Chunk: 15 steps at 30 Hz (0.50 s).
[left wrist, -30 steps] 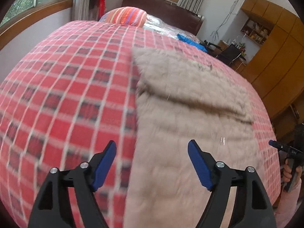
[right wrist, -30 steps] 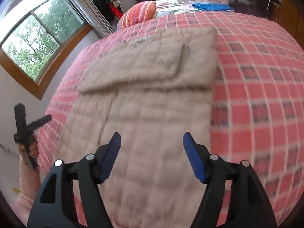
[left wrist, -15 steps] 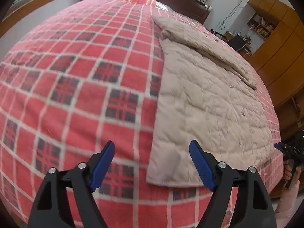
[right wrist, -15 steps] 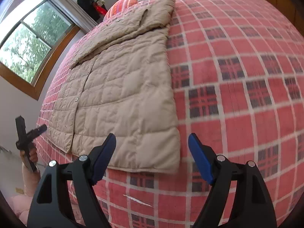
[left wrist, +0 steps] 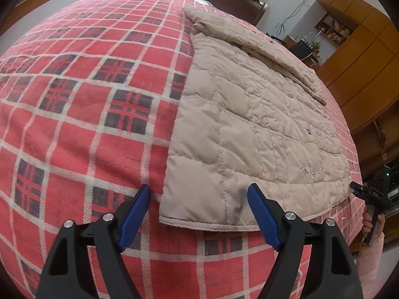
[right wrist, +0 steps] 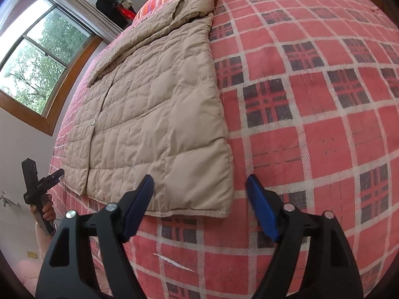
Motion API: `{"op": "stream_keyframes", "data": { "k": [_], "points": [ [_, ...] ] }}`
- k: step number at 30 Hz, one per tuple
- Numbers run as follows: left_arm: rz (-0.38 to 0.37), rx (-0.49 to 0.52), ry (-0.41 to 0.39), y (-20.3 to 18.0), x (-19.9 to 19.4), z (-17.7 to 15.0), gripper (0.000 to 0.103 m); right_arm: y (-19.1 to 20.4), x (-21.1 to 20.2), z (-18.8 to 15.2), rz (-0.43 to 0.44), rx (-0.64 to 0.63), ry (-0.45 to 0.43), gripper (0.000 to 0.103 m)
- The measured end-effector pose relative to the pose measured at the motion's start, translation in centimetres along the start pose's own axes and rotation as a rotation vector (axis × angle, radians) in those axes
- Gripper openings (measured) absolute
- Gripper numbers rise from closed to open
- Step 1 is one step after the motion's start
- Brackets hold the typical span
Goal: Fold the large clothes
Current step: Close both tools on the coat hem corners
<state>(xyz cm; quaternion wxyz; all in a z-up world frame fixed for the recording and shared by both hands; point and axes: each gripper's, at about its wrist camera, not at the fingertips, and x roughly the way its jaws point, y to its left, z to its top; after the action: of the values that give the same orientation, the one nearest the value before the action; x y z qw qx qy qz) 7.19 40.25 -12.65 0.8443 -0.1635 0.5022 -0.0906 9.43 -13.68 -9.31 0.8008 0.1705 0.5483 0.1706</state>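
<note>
Lining up on hem corners of the quilted coat (left wrist: 249, 124), flat on the plaid bed (left wrist: 74, 99). Left gripper (left wrist: 199, 214) and right gripper (right wrist: 199, 206): jaws wide, empty, each bracketing one corner just ahead. Next, likely: lower, pinch both, fold hem toward collar.
</note>
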Motion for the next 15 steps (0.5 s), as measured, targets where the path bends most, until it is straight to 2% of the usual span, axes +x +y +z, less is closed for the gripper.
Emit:
{"op": "stream_keyframes", "data": {
  "k": [2,4,7,8,9,15],
  "points": [
    [-0.014,-0.007,0.008,-0.2,0.0,0.0,0.063,0.1,0.1,0.0,0.022,0.006,0.010,0.060],
    [0.002,-0.008,0.007,-0.5,0.0,-0.1,0.055,0.3,0.3,0.0,0.018,0.000,0.018,0.057],
    [0.022,-0.002,0.010,-0.6,0.0,-0.2,0.041,0.7,0.4,-0.3,0.005,-0.022,0.020,0.038],
    [0.024,-0.004,0.011,-0.5,0.0,-0.3,0.035,0.7,0.4,-0.3,0.022,-0.018,0.020,0.029],
    [0.026,-0.009,0.012,-0.5,-0.1,-0.2,0.029,0.6,0.3,-0.4,0.040,-0.010,0.021,0.025],
    [0.006,-0.034,-0.011,-0.7,-0.9,-0.2,0.015,1.0,-0.3,-0.5,0.049,-0.017,0.001,0.018]
  ]
}}
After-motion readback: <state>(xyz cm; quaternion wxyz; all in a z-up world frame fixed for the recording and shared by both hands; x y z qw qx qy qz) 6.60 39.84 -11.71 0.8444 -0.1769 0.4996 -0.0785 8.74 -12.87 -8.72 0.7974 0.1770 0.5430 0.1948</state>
